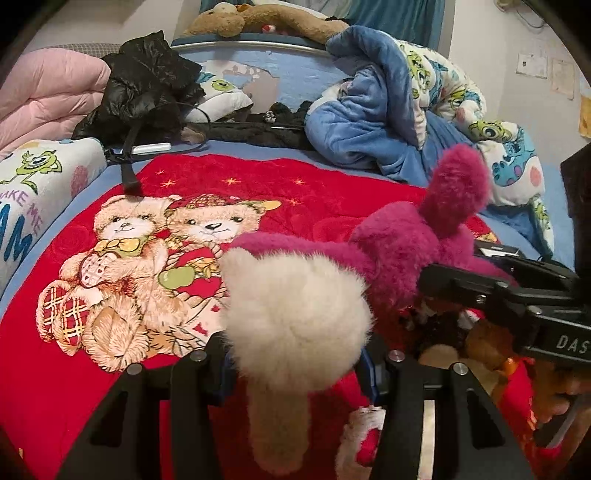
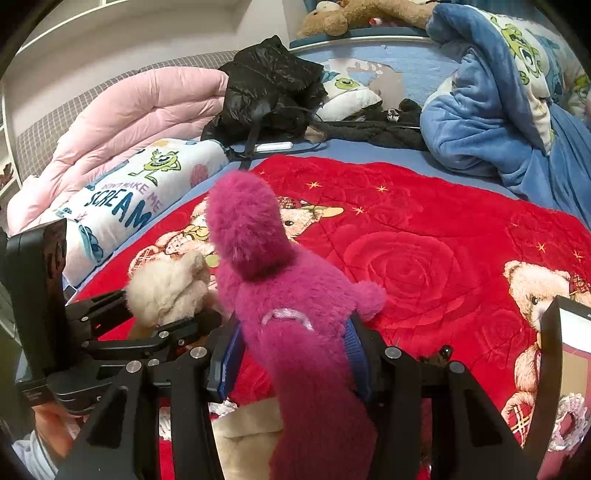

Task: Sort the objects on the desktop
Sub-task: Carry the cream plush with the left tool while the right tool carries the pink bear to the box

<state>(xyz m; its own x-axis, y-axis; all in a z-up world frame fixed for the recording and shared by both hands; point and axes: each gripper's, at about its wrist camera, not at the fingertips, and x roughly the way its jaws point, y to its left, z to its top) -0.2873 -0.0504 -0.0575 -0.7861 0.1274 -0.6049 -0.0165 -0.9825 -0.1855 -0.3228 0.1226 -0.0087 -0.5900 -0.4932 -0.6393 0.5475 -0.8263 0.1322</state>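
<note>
My left gripper (image 1: pixel 295 365) is shut on a cream plush toy (image 1: pixel 295 310), held above the red teddy-bear blanket (image 1: pixel 110 369). My right gripper (image 2: pixel 291 358) is shut on a magenta plush toy (image 2: pixel 291 295), whose fluffy limb sticks up in front of the camera. In the left wrist view the magenta plush (image 1: pixel 399 240) and the right gripper (image 1: pixel 498 291) sit close to the right of the cream plush. In the right wrist view the cream plush (image 2: pixel 166 291) and the left gripper (image 2: pixel 122 332) are at the left.
A pink quilt (image 2: pixel 122 122), black jacket (image 2: pixel 269 85), Monsters pillow (image 2: pixel 122 199) and crumpled blue blanket (image 2: pixel 491 110) ring the back of the bed. A brown plush (image 2: pixel 365 14) lies on the headboard. A cardboard box (image 2: pixel 561 373) stands at the right.
</note>
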